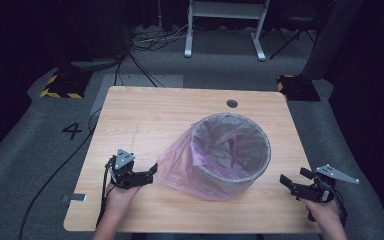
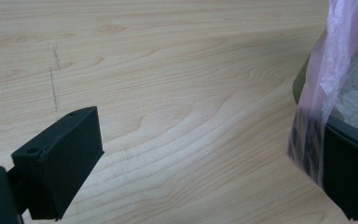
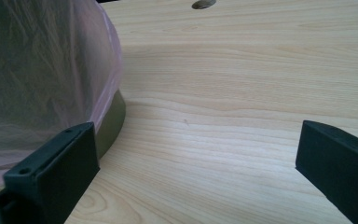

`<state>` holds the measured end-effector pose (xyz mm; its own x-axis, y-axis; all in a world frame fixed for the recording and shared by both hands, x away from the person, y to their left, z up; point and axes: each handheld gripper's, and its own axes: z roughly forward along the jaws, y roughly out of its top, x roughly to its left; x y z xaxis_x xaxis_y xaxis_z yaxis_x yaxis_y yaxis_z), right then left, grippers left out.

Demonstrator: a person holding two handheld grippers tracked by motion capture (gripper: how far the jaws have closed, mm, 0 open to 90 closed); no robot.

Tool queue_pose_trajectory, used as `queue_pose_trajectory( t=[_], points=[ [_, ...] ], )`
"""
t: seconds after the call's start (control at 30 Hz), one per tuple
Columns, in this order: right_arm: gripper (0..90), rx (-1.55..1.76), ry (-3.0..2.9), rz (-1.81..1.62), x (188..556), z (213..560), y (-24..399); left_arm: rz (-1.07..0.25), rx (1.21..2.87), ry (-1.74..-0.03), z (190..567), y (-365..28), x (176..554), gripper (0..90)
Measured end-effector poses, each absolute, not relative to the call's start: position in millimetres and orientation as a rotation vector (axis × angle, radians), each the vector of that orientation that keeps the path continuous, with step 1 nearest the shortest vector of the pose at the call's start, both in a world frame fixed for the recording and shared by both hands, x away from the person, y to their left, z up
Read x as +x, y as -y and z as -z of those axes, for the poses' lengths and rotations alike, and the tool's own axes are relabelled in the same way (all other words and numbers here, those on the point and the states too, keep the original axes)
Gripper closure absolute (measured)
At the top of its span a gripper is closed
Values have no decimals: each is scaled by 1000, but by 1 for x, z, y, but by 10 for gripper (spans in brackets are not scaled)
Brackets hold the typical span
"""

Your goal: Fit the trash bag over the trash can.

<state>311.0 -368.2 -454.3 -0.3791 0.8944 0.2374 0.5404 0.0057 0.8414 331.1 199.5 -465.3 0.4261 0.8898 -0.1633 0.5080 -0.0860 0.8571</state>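
1. Wooden table [image 1: 145, 115] on grey carpet; dark room behind.
2. Bin [image 1: 231, 149] stands upright right of table centre, mouth up, long axis vertical.
3. Pink bag [image 1: 177, 162] lines the bin, folded over its rim, slack bulging out towards the left gripper.
4. Left gripper [image 1: 153, 170]: jaws spread, bag film draped against one jaw in the left gripper view, not pinched.
5. Right gripper [image 1: 292, 181]: jaws spread, empty, beside the bin's right side.

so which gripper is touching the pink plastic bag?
The left gripper: one open jaw sits against the pink plastic bag. The right gripper is open, apart from it.
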Motion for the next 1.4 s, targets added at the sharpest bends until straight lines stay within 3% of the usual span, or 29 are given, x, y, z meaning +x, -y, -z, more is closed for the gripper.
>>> queue_pose_trajectory(
  t=[0.07, 0.3, 0.63, 0.93, 1.4],
  points=[
    [0, 1478, -1908, -1326, 307, 452, 371, -489, 1711, -1216, 465, -204, 329, 30],
    [0, 1497, -1883, -1346, 299, 452, 377, -236, 1529, -1112, 464, -223, 324, 2],
    [0, 1501, -1903, -1353, 299, 456, 376, -207, 1573, -1021, 450, -188, 331, 2],
    [0, 1516, -1884, -1356, 294, 458, 382, -340, 1593, -1069, 439, -216, 318, 3],
    [0, 1542, -1849, -1318, 285, 461, 393, -500, 1660, -1277, 477, -266, 294, 2]
  ],
)
